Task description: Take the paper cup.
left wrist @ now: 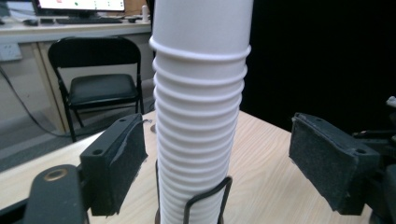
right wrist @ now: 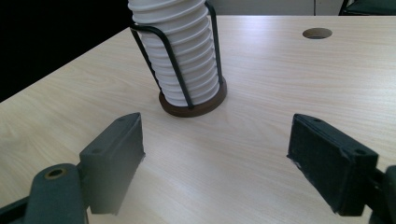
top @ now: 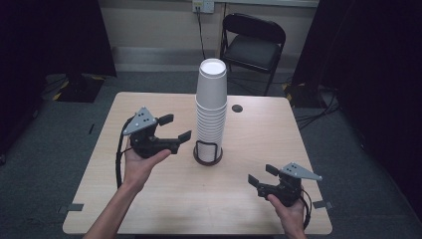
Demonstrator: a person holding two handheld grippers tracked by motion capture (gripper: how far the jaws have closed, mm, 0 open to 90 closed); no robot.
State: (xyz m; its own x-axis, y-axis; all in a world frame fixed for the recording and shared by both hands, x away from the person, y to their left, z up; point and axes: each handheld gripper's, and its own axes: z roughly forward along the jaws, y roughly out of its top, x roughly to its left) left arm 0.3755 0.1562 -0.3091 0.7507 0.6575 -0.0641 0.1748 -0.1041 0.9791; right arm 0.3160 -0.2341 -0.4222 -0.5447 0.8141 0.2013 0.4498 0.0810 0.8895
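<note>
Apparently at the reaching step, the left gripper [top: 175,127], fingers spread, hovers just beside the stack of paper cups [top: 211,107] standing in its wire holder [top: 207,153] mid-tabletop [top: 149,199], while the right gripper [top: 262,176], likewise spread, waits nearer the person; next likely calls for closing around the top cup.

Lab, black curtains [top: 54,35], folding chair [top: 253,42]

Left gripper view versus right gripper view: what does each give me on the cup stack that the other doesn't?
Left gripper view alone: the upper cups' rolled rims, close between its open jaws, and a black folding chair behind. Right gripper view alone: the round brown holder base on the table, and the table's cable hole. Both: the white paper cup stack, the holder's black wire uprights, the light wooden tabletop.
</note>
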